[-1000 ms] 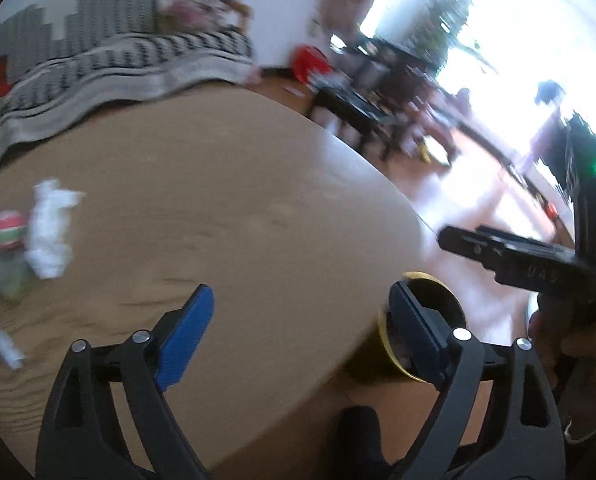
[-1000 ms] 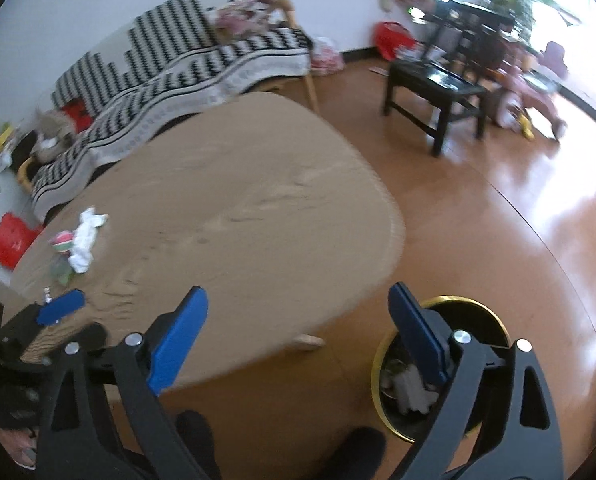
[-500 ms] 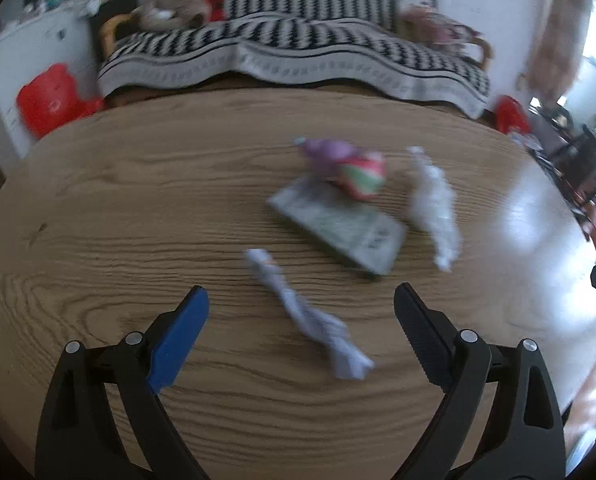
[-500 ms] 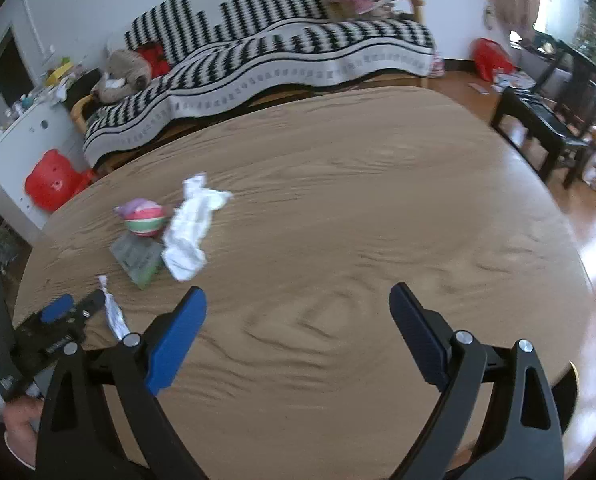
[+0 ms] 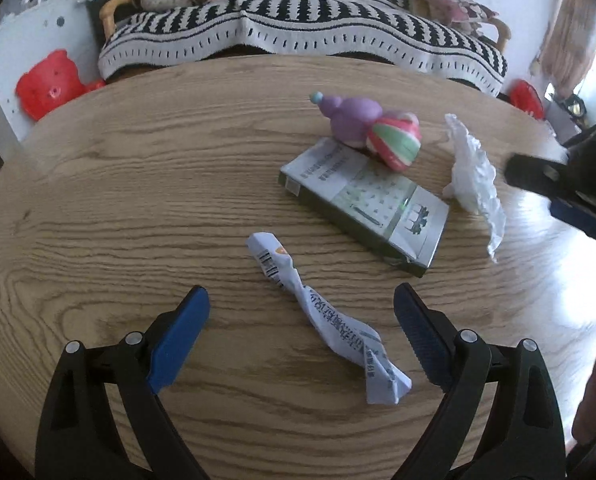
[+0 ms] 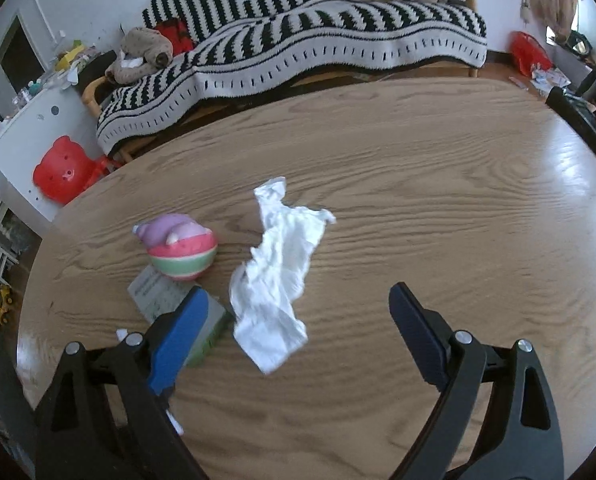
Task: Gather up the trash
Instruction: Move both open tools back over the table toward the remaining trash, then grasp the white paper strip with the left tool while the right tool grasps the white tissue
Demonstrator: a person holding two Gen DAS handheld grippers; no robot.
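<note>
A twisted printed paper wrapper (image 5: pixel 322 312) lies on the wooden table (image 5: pixel 137 184), between the jaws of my open left gripper (image 5: pixel 301 320). Beyond it lie a grey-green carton (image 5: pixel 366 204), a purple and striped toy (image 5: pixel 374 130) and a crumpled white tissue (image 5: pixel 474 176). My right gripper (image 6: pixel 295 316) is open, and the tissue (image 6: pixel 277 272) lies just ahead between its jaws. The carton (image 6: pixel 169 296) is partly hidden behind its left finger, with the toy (image 6: pixel 179 246) beyond. The right gripper also shows at the right edge of the left wrist view (image 5: pixel 574 196).
A sofa under a black-and-white striped blanket (image 6: pixel 298 40) stands behind the table. A red bear-shaped stool (image 6: pixel 63 170) sits by a white cabinet (image 6: pixel 29 120) at the left. A dark chair (image 6: pixel 590 116) stands past the table's right end.
Both grippers swung left from the floor bin and table end to the trash pile. The left one closed in on the twisted wrapper, the right one on the tissue. Both stayed open.
</note>
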